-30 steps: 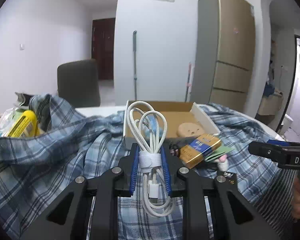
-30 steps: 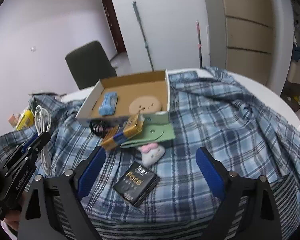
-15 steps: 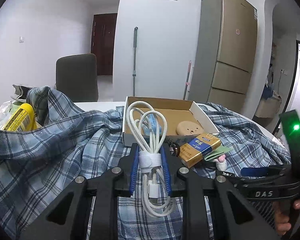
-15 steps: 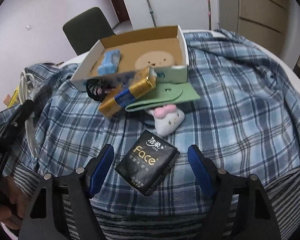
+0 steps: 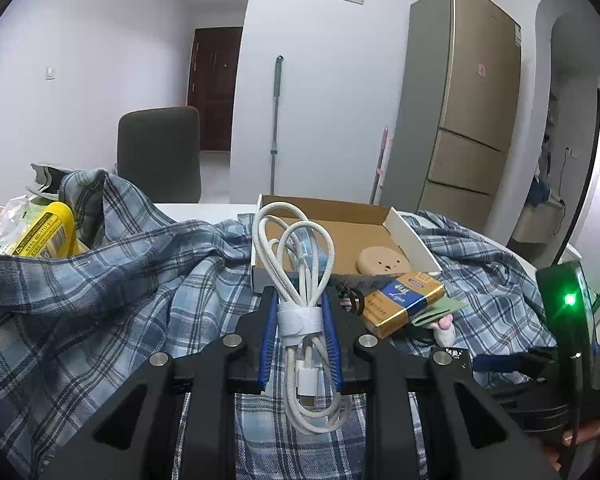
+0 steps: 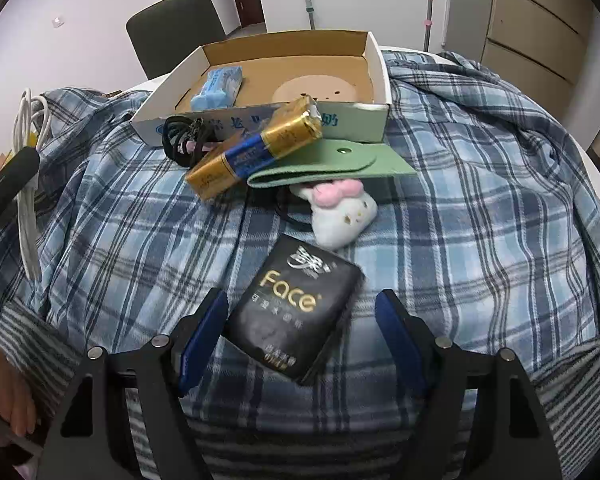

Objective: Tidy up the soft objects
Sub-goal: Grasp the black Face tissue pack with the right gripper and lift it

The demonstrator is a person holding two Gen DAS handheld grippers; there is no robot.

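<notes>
My left gripper point(image 5: 299, 296) is shut on a coiled white cable point(image 5: 300, 240) bound with a white strap, held above the plaid cloth. The right wrist view shows that cable point(image 6: 26, 120) at the far left. My right gripper point(image 6: 302, 300) points steeply down, open, with its jaws either side of a black "Face" tissue pack point(image 6: 296, 320) lying on the cloth. The left pad is at the pack's edge and the right pad stands clear. Just beyond the pack lies a white plush toy point(image 6: 340, 212) with a pink bow.
An open cardboard box point(image 6: 260, 120) holds a blue tissue pack point(image 6: 218, 88) and a round beige pad point(image 6: 316, 90). Against its front lie a gold-and-blue pack point(image 6: 256, 148), black hair ties point(image 6: 184, 140) and a green felt pouch point(image 6: 340, 164). A yellow tube point(image 5: 46, 232) is far left.
My right gripper came down and tilted over the black tissue pack, and its jaws narrowed around it. The left gripper kept still with the cable.
</notes>
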